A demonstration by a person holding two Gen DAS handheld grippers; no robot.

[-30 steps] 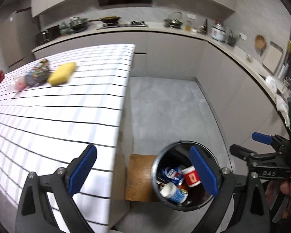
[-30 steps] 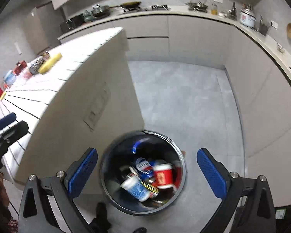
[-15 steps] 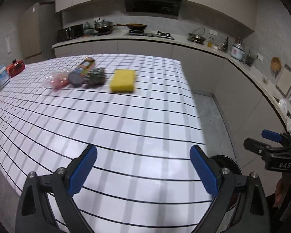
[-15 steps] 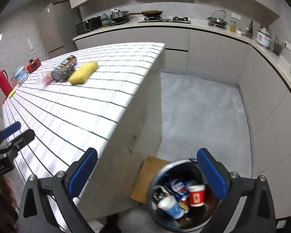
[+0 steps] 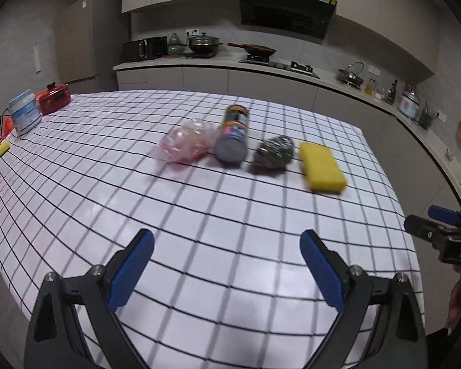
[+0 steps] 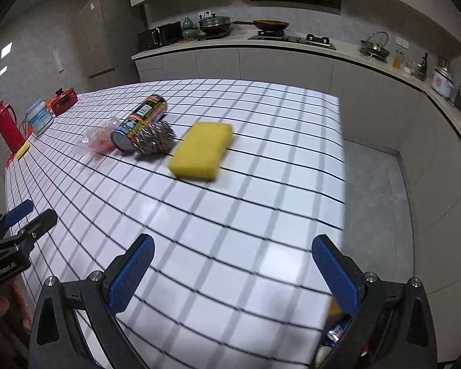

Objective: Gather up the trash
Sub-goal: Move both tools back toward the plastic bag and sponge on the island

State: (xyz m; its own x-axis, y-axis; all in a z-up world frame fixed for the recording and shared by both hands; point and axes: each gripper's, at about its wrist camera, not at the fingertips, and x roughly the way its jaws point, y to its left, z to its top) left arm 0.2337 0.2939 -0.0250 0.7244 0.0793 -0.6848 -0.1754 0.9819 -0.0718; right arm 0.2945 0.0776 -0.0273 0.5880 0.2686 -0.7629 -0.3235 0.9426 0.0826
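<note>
Four things lie in a row on the white grid-lined tabletop (image 5: 230,246): one crumpled pink plastic bag (image 5: 184,144), one printed metal can (image 5: 233,135) on its side just right of it, one steel-wool scourer (image 5: 273,153), then one yellow sponge (image 5: 322,166). The left gripper (image 5: 227,272) and right gripper (image 6: 235,273) hover near the tabletop edge, jaws wide apart, empty.

Counter (image 5: 199,246), white with black grid. Centre-frame row, left to right: crumpled pink plastic bag (image 5: 183,141), can on its side (image 5: 233,133), steel wool (image 5: 273,153), yellow sponge (image 5: 321,166). Far left edge: red kettle (image 6: 5,126), white tub (image 5: 24,116), red box (image 5: 53,102), small yellow sponge (image 5: 0,150).
</note>
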